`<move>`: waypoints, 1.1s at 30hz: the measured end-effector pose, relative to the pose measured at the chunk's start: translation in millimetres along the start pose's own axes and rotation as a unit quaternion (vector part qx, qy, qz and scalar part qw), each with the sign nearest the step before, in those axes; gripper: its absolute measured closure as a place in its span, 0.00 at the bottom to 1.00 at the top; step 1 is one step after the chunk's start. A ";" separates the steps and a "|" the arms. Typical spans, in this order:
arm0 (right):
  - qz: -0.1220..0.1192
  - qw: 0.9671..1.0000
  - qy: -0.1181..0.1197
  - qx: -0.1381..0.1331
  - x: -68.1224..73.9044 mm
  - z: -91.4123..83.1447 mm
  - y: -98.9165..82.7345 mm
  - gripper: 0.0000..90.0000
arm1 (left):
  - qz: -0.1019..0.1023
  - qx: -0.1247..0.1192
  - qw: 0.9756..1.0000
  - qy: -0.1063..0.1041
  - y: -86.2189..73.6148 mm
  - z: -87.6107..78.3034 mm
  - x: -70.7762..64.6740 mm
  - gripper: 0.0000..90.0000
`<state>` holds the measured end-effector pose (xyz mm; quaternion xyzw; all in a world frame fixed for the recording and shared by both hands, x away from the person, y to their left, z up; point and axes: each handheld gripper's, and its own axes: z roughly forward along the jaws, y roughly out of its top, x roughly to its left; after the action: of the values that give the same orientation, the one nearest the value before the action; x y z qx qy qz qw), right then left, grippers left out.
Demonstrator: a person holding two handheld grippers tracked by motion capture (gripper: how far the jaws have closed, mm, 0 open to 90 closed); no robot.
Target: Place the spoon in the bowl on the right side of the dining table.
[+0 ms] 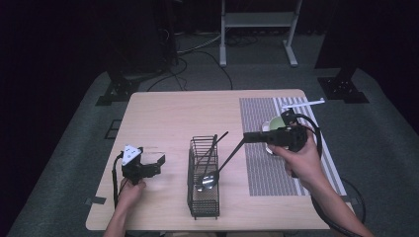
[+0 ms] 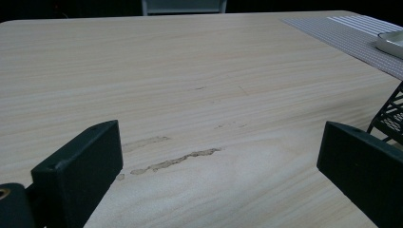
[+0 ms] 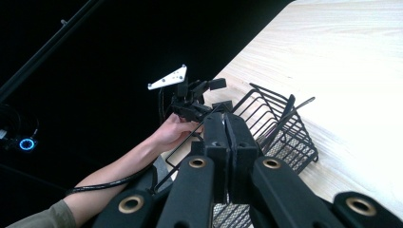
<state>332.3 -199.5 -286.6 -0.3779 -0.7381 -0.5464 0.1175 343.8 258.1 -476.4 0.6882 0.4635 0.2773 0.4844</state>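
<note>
on the bench, mid-front: black wire basket (image 1: 203,180), oblong, open grid walls, fine mesh floor; a round-bowled metal ladle (image 1: 208,180) lies inside, handle leaning on the far rim.
utensil: thin black rod-like handle (image 1: 232,155), slanting from the basket up to the right tongs.
right tongs (image 1: 248,137): matte black jaws pressed together, clamped on the utensil's upper end, above the mat's left edge.
left tongs (image 1: 157,165): jaws wide apart, nothing between them, low over bare wood left of the basket.
bench (image 1: 163,118): pale wood-grain top, rounded corners, a scuffed streak.
mat (image 1: 262,163): grey, finely ribbed, at right; a pale green dish (image 1: 272,126) rests on it.
room: dark, grey floor, cables, white stand legs (image 1: 257,29).
</note>
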 end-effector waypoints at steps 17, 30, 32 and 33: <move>0.015 1.000 -0.004 -0.016 -7.8 -26.1 -2.6 0.98 | 0.000 0.000 1.000 0.000 0.0 -0.1 0.1 0.00; 0.034 0.999 -0.016 -0.032 -25.6 -45.3 -8.9 0.98 | -0.001 0.001 1.000 0.000 0.1 -0.2 0.3 0.00; 0.038 0.998 -0.018 -0.036 -28.3 -48.2 -10.2 0.98 | 0.000 0.001 1.000 0.000 0.1 -0.2 0.2 0.00; 0.039 0.998 -0.019 -0.037 -29.5 -49.4 -10.6 0.98 | 0.000 0.001 1.000 0.000 0.0 -0.1 0.1 0.00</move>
<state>333.5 -257.7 -293.0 -0.4211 -0.7043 -0.5607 0.1106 343.8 258.2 -476.3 0.6883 0.4639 0.2770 0.4841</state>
